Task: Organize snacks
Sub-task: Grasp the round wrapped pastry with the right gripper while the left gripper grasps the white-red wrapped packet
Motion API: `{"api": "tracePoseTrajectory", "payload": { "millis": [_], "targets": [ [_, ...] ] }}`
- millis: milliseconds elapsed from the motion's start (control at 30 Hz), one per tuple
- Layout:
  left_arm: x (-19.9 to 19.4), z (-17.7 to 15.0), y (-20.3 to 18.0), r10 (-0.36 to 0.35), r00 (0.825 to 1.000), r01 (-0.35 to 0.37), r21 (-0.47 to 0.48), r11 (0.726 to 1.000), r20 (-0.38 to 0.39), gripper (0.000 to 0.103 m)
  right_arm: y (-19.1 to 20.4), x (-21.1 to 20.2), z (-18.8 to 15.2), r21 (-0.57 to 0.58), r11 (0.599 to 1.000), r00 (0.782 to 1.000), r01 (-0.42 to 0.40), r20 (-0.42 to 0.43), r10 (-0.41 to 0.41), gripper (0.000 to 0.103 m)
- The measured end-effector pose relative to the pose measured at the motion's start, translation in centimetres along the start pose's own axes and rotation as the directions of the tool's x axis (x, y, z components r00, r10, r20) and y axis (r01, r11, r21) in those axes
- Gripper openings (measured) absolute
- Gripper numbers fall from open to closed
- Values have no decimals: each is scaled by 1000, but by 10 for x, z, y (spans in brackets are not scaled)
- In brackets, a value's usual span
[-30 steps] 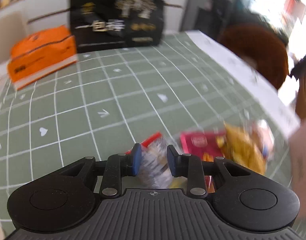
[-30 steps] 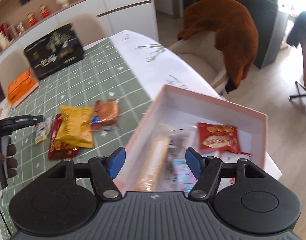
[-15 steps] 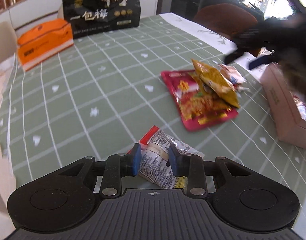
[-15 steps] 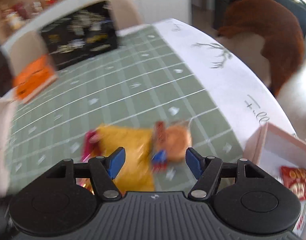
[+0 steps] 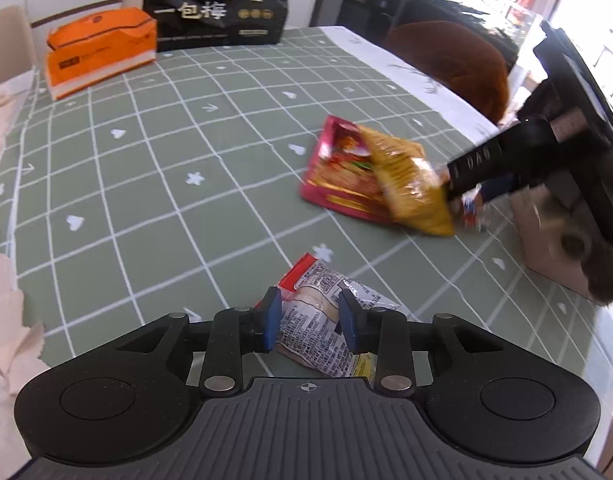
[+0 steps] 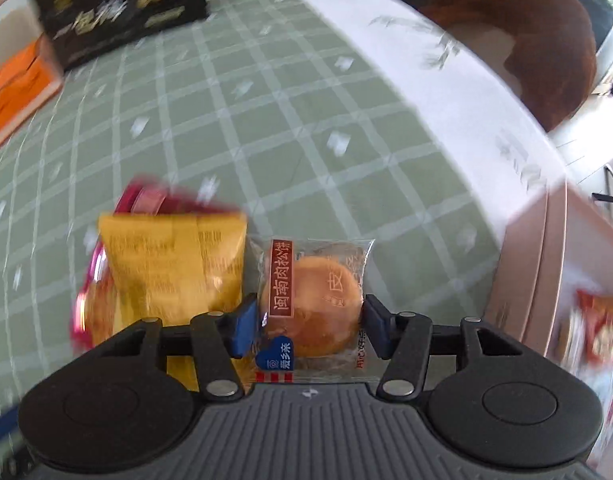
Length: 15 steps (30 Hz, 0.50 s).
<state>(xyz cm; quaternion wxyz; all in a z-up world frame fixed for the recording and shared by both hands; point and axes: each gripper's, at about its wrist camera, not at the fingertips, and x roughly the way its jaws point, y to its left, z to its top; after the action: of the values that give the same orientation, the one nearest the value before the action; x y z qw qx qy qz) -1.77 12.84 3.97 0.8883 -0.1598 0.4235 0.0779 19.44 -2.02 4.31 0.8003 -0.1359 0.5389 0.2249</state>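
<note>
left wrist view: the left gripper (image 5: 309, 317) hangs low over the green checked surface (image 5: 154, 200), and a small clear snack packet (image 5: 320, 316) with a red end lies between its blue pads. the jaws have just been opening, and the pads stand a little apart from the packet, so it lies flat on the surface and is not pinched. far ahead of this gripper and to its right lie a red snack bag (image 5: 338, 176) and a yellow snack bag (image 5: 406, 180) on top of it.

in the right wrist view, the right gripper (image 6: 309, 326) is down around a round pastry in a clear wrapper (image 6: 312, 304). its jaws have just been closing and the pads sit at both sides of the wrapper; i cannot tell if they press it. just left of it is the yellow snack bag (image 6: 174, 264), and to the right stands a pink box (image 6: 546, 264).
</note>
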Motion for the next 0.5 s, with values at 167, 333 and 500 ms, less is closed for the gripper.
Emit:
{"api": "tracePoseTrajectory", "payload": {
  "millis": [167,333,500],
  "targets": [
    [-6,-10,-3,-60,998,60,41,997,-15,36,11,-23,-47,-11,999,998,-52,-32,51,55],
    [-10,-21,-17,-125,990,133,169,977,-61,36,12,-46,-93,-8,995,994,-101,-36,101,55],
    [-18,-32,-31,-128,989,142,258,956,-72,37,11,-64,-140,-21,996,996,-85,-26,85,55]
  ]
}}
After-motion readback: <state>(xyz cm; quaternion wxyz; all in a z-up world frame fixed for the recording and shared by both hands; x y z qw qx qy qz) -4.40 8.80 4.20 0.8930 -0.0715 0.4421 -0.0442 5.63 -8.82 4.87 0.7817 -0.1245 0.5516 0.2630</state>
